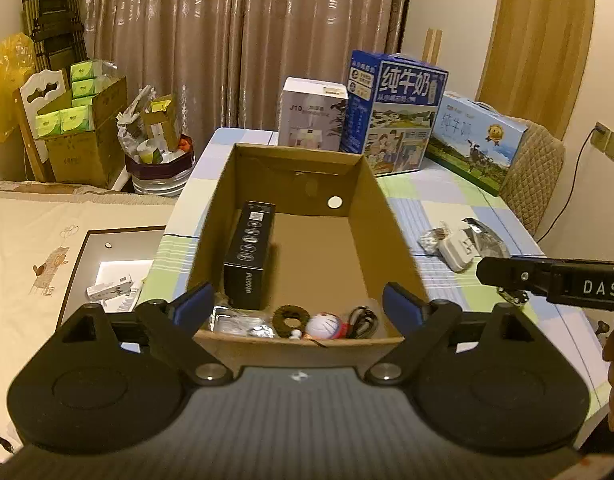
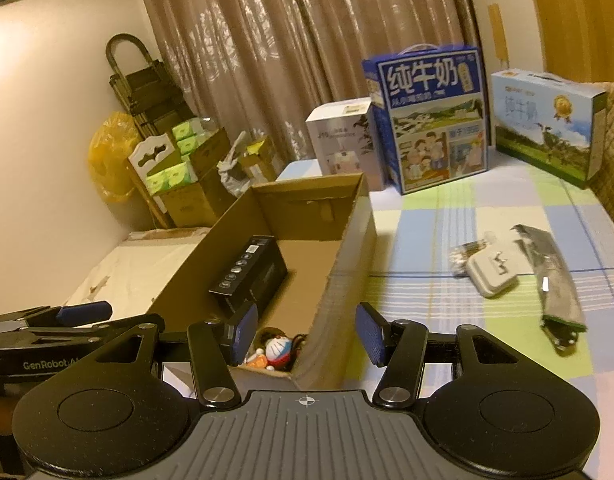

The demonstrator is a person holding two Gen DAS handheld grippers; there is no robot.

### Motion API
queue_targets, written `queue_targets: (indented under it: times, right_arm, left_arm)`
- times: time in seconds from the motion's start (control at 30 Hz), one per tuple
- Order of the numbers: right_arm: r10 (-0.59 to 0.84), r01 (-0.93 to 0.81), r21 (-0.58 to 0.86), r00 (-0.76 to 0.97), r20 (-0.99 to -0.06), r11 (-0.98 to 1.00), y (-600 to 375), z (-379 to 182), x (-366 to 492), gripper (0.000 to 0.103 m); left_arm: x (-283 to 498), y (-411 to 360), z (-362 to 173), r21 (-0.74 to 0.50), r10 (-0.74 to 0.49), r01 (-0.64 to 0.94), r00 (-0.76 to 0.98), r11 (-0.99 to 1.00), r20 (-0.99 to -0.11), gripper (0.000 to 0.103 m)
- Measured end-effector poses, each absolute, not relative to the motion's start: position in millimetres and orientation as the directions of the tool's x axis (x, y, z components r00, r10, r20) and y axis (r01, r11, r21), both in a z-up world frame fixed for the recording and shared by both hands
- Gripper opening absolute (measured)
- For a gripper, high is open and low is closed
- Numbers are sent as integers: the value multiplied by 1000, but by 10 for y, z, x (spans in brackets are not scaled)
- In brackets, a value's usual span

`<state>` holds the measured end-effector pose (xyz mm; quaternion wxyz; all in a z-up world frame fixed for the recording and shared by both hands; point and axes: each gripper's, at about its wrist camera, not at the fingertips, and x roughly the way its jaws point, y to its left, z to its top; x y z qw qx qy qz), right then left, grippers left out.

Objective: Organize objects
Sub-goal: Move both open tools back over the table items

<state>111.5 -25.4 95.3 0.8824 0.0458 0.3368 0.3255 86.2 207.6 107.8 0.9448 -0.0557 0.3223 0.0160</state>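
The open brown cardboard box [image 1: 307, 240] is sitting just ahead of both released, empty hand-held grippers [image 1: 299, 304] [image 2: 305, 330], so the right one should be swinging rightward toward the small white charger [image 2: 492, 274].

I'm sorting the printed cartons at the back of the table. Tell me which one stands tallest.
The dark blue milk carton in the middle. It rises above the white box to its left and the light blue cow-print carton, which lies low and long, to its right.

Beyond the checked tablecloth [image 2: 487, 216] stand brown curtains [image 1: 243, 40], two milk cartons [image 1: 395, 112] and stacked tissue packs [image 1: 71, 116].
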Motion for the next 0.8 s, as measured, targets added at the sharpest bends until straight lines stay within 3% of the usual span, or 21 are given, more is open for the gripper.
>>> queue_targets:
  times: [0.4, 0.8]
  right_arm:
    - [556, -479, 294, 620, -554, 827, -871, 1094, 854, 52]
    - [462, -359, 291, 672, -578, 887, -1601, 1021, 725, 52]
  left_arm:
    - [607, 1554, 1259, -94, -47, -9, 813, 996, -580, 102]
    - [498, 1161, 1334, -100, -89, 39, 820, 994, -565, 102]
